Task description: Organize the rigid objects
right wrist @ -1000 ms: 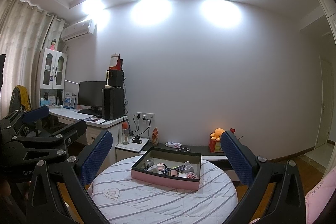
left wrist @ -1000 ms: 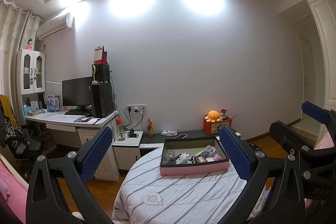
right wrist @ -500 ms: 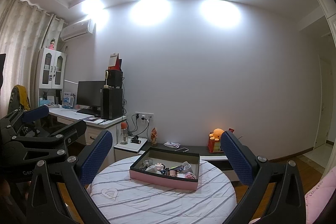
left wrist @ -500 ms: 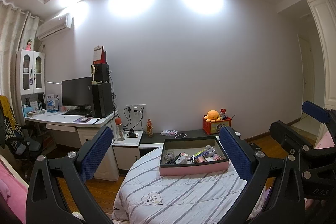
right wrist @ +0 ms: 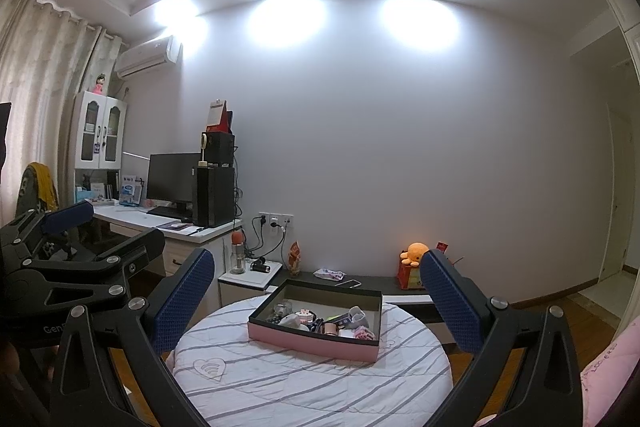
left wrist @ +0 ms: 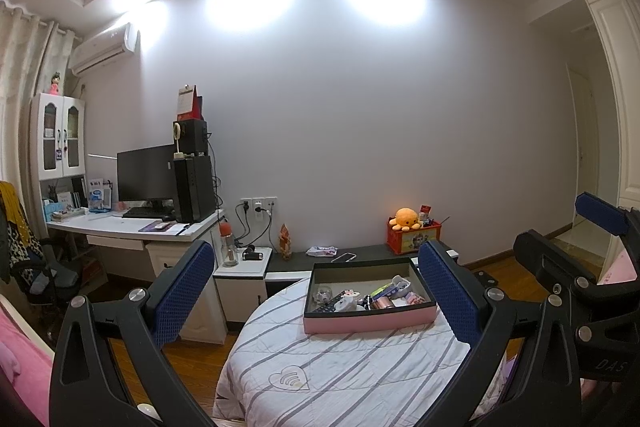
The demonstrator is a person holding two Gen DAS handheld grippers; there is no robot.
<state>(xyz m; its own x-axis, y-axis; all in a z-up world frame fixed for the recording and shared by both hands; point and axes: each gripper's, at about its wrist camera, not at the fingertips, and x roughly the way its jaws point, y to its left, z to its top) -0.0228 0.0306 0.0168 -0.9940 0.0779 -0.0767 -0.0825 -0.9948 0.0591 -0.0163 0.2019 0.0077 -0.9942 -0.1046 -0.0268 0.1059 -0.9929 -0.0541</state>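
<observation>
Almost nothing has shifted over the last second: my left gripper [left wrist: 316, 291] and right gripper [right wrist: 316, 301] stay raised, jaws spread and empty. The pink box [left wrist: 370, 301] of small items sits lower centre, well ahead, so organizing isn't advancing.

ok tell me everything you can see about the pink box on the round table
The pink box is a shallow, open rectangular tray, seemingly cardboard, with pink outer walls, a dark rim and a pale lining. It lies flat on the round table's striped white cloth, toward the far edge. Small jumbled items fill its near half. Neither gripper touches it.
</observation>
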